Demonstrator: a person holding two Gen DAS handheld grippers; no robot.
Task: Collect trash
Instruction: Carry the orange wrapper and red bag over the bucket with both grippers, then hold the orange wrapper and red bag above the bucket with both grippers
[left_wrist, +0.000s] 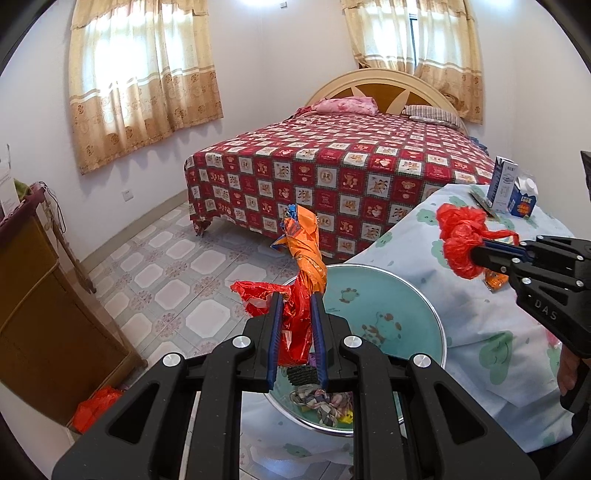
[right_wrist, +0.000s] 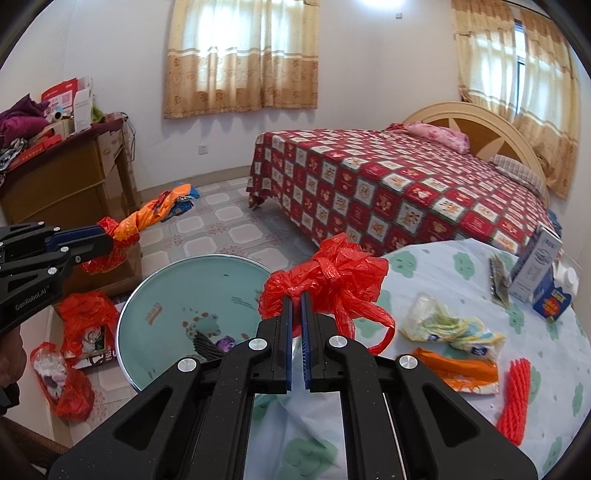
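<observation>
My left gripper (left_wrist: 297, 295) is shut on a twisted orange and red wrapper (left_wrist: 304, 247) and holds it above the teal basin (left_wrist: 413, 306), which has scraps in its bottom. The left gripper and wrapper (right_wrist: 129, 230) also show in the right wrist view. My right gripper (right_wrist: 295, 295) is shut on a crumpled red plastic bag (right_wrist: 332, 280) at the table's near edge beside the basin (right_wrist: 166, 288); the bag (left_wrist: 461, 236) also shows in the left wrist view. On the table lie a crumpled pale wrapper (right_wrist: 443, 325), an orange wrapper (right_wrist: 458, 369) and a red foam net (right_wrist: 515, 398).
The table has a pale blue cloth (right_wrist: 461, 266) with two cartons (right_wrist: 535, 269) at its far side. A bed with a red checked cover (right_wrist: 388, 184) stands behind. A wooden cabinet (right_wrist: 66, 184) is at the left, with red bags (right_wrist: 81, 321) on the floor.
</observation>
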